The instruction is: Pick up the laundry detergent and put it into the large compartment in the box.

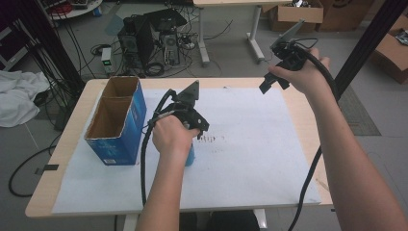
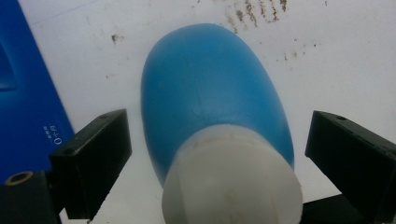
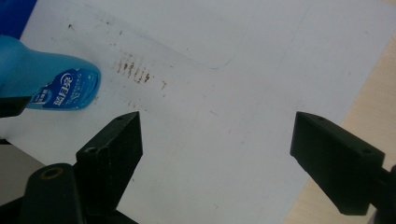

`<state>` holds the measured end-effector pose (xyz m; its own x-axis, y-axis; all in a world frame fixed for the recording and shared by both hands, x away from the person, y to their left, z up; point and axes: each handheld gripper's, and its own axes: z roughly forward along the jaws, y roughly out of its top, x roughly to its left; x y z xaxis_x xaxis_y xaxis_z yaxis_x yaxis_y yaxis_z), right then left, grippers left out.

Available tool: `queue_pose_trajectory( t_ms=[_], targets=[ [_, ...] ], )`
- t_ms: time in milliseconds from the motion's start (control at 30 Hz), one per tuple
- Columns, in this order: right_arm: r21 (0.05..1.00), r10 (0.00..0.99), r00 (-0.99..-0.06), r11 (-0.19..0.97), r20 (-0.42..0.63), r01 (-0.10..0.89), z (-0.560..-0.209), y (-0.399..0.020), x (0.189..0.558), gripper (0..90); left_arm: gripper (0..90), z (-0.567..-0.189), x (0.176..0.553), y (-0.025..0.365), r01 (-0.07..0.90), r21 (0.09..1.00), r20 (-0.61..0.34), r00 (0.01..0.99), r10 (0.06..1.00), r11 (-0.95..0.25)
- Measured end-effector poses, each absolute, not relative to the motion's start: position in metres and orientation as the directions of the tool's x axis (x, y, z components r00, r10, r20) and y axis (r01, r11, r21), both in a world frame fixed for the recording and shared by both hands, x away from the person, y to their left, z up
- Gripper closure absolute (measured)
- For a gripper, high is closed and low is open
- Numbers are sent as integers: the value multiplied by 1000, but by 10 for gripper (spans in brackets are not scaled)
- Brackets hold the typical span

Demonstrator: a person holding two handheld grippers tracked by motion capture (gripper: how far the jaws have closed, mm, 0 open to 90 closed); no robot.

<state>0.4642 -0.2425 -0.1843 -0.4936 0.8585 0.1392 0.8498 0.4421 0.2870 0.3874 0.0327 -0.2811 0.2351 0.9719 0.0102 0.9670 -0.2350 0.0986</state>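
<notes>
Left gripper view showed the blue bottle [image 2: 215, 93] with its white cap [image 2: 231, 179] standing on the white sheet [image 2: 336, 60], between the jaws of the left gripper [image 2: 217, 154]. The jaws were spread on both sides and did not yet press on it, so I judge the grasp was only beginning. The blue carton [image 1: 115, 120] stood open just beside, perhaps the destination. The right gripper [image 3: 217, 154] hung spread and empty, well apart. Lifting and placing remained.

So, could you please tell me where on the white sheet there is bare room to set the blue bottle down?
The widest free patch lies right of the blue bottle, out to the white sheet's right edge. The near strip is bare too. It is crowded on the left, by the blue cardboard box.
</notes>
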Motion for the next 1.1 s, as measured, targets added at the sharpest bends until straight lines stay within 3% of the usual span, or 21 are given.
queue_pose_trajectory(
  t_ms=[300,1100],
  targets=[
    [288,859,-492,439,145,851,-185,-243,464,171,155,-280,387,35,968,96,5,233,972,-232],
    [292,857,-492,437,154,851,-186,-246,464,171,198,-283,388,34,970,84,6,227,974,-227]
  ],
)
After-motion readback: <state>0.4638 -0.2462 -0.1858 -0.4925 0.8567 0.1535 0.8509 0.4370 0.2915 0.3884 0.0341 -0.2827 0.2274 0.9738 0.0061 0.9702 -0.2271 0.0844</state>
